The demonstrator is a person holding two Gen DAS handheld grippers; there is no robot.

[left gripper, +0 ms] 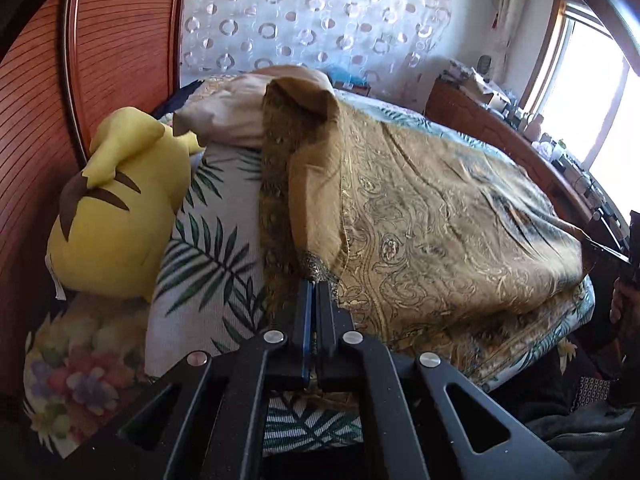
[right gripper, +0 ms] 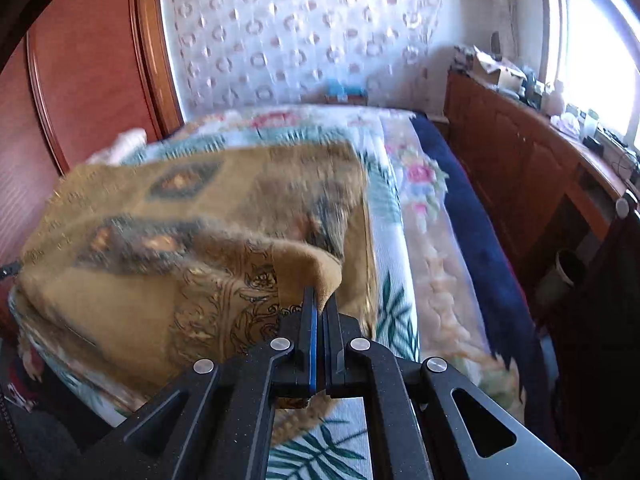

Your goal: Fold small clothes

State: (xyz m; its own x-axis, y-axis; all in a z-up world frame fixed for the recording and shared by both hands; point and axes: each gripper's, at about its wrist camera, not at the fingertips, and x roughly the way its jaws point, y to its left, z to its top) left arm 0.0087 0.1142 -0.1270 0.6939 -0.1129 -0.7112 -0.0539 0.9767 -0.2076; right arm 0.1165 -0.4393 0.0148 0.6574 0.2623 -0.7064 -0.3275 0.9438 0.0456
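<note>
A tan-gold cloth with a paisley pattern lies spread over the bed. My left gripper is shut on its near left corner, which is lifted and folded back so the plain underside shows. My right gripper is shut on the cloth's near right corner and holds that edge raised off the bed. The right wrist view is blurred by motion. The right gripper also shows at the far right edge of the left wrist view.
A yellow plush toy lies at the left on the leaf-print bedspread. A beige pillow sits behind it. A wooden headboard stands to the left. A wooden sideboard with clutter runs under the window on the right.
</note>
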